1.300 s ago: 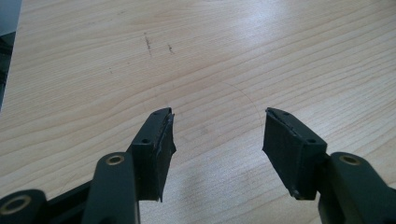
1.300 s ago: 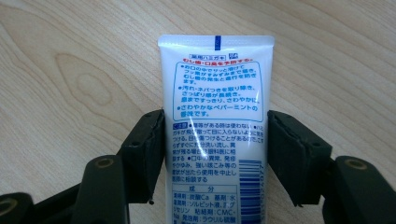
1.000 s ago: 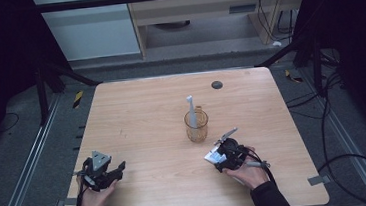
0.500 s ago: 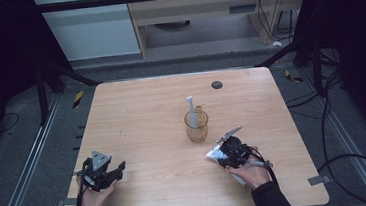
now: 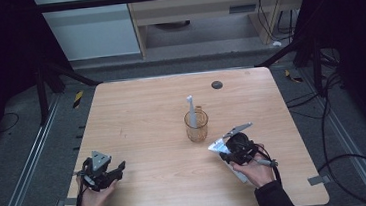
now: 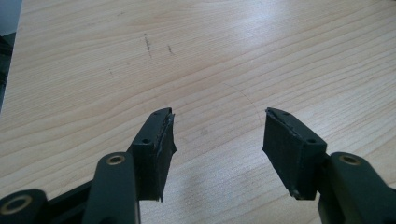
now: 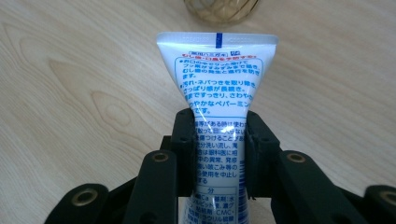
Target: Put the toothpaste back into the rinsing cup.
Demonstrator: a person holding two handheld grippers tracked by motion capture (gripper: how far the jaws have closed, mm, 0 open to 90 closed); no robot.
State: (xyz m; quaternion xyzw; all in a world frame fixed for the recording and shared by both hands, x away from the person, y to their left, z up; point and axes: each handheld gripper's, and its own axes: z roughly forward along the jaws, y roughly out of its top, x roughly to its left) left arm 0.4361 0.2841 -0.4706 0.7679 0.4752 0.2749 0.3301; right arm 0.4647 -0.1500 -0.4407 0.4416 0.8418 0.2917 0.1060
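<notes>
The right gripper [image 7: 218,135] is clamping a white toothpaste tube [image 7: 217,98] between its two black jaws, which have just been closing onto it; the pads are pressing on the tube's sides partway along its length, and the flat crimped end with a blue mark is sticking out well past the fingertips, toward the base of a glass cup [image 7: 220,8] just beyond. In the high view, the right gripper [image 5: 236,146] is sitting near the table's [image 5: 136,112] right front corner region, with the toothpaste tube [image 5: 218,145] lying across its jaws and its crimped end pointing toward the cup [image 5: 196,126], which is standing near the middle of the surface with a white toothbrush [image 5: 191,110] upright in it. The tube is just beside the cup but apart from it. The left gripper [image 5: 107,171] is resting near the front left corner, well apart from the tube, and in its own view the left gripper [image 6: 217,135] is standing wide apart over bare wood with nothing between the jaws.
</notes>
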